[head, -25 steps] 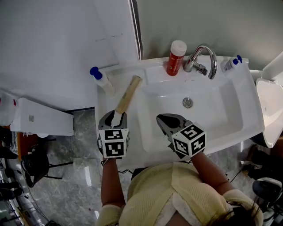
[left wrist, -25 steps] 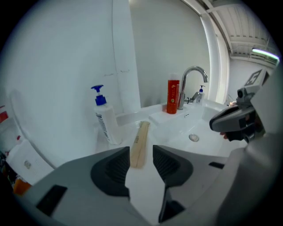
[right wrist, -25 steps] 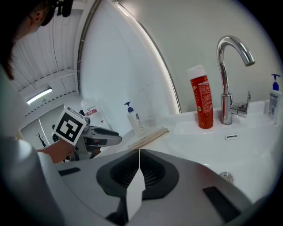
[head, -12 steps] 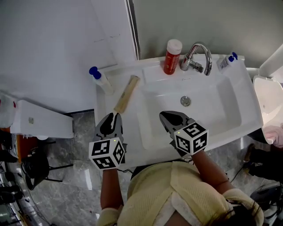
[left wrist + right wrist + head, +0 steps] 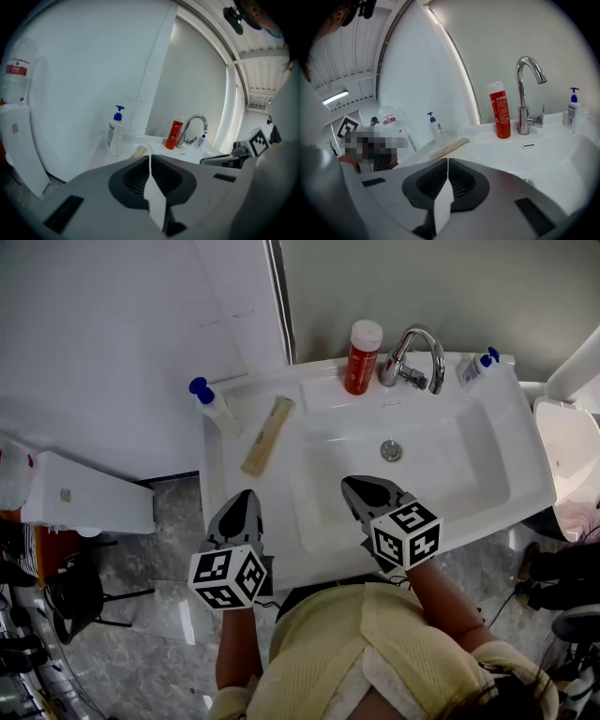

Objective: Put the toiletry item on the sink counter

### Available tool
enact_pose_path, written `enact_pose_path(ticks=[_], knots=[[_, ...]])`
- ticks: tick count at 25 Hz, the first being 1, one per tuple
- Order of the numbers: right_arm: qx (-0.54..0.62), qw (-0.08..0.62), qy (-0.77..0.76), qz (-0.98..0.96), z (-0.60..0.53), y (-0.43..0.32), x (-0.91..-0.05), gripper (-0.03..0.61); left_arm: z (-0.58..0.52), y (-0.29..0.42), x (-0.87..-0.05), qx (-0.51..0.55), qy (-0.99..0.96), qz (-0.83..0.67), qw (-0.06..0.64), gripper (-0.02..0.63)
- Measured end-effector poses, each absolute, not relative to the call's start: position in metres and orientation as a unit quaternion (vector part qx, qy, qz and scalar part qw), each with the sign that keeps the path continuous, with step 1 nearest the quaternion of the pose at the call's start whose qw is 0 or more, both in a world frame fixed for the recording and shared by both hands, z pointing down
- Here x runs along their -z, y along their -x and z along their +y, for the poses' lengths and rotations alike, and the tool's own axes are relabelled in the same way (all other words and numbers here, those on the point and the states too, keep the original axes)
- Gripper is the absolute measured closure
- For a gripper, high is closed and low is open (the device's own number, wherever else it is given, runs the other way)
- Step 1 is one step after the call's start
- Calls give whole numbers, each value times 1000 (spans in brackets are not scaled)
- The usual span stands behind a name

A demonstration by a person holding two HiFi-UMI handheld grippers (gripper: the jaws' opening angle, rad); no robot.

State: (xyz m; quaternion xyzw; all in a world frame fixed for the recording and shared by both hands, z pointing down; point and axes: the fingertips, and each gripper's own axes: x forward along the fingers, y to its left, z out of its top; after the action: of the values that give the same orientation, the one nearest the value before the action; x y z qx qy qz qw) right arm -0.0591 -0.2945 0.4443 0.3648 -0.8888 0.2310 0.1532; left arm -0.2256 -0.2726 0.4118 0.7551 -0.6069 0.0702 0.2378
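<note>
White sink counter (image 5: 217, 474) was set against a pale wall (image 5: 112, 334), with grey marble floor (image 5: 173, 559) below its front edge. Landmark: chrome faucet (image 5: 412, 357) at the back rim. Tan toiletry box (image 5: 267, 435) lay flat on the counter, well left of the faucet and forward of it, beside the basin and touching neither gripper. Red bottle (image 5: 361, 357) stood upright just left of the faucet. Blue-pump bottle (image 5: 214, 407) was far left of the faucet, near the wall, and a small pump bottle (image 5: 478, 367) stood just right of the faucet. Drain (image 5: 391, 450) sat in the basin in front of the faucet. Left gripper (image 5: 246, 495) was over the counter's front edge, far left and forward of the faucet. Its jaws had just been closing and were pressed together with nothing between them. Right gripper (image 5: 349, 486) was over the basin's front, forward of the faucet, jaws also pressed together and empty.
</note>
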Motion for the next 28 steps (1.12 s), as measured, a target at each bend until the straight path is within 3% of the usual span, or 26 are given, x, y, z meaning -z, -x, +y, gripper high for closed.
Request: enact_pose_path(ticks=[28], knots=[[-211, 143, -379, -889, -287, 44, -429, 552, -247, 216, -409, -70, -749, -613, 243, 566]])
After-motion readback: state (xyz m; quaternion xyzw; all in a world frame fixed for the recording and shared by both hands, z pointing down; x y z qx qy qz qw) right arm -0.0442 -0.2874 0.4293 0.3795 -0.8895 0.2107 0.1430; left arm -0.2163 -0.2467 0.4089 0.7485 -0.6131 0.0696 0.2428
